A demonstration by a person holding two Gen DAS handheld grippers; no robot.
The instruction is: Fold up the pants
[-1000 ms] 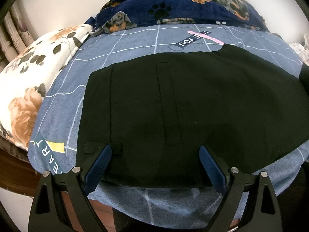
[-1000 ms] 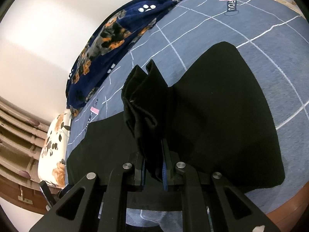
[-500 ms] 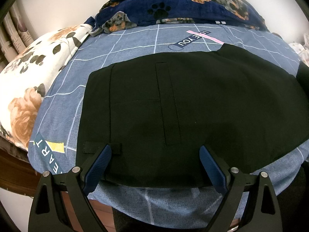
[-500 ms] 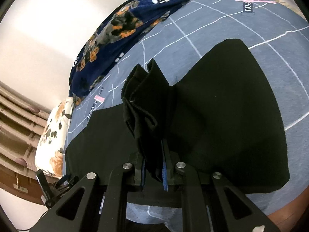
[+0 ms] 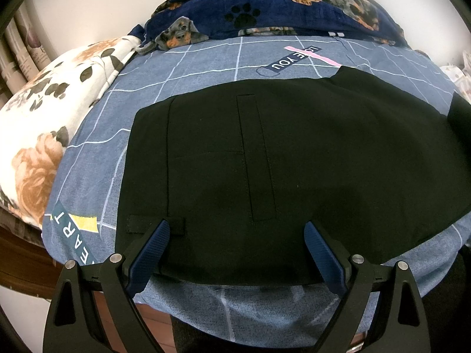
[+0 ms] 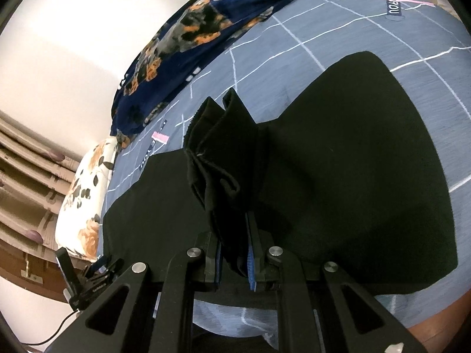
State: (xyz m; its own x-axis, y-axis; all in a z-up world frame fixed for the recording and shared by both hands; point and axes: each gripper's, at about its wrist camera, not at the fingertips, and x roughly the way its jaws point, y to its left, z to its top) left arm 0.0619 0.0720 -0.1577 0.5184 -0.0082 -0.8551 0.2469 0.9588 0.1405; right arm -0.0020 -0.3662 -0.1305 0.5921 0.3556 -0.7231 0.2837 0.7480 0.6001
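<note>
Pinching the bunched leg hem of the black pants (image 6: pixel 353 161) in your right gripper (image 6: pixel 234 253) lifts it for folding, while your left gripper (image 5: pixel 235 247), fingers released, hovers over the waistband at the bed's (image 5: pixel 206 56) near edge.

We see the black fabric pants (image 5: pixel 294 176) spread on the blue grid-patterned bed sheet (image 5: pixel 206 67), a navy dog-print blanket (image 5: pixel 279 8) behind them and a white floral pillow (image 5: pixel 53 111) to their left.
</note>
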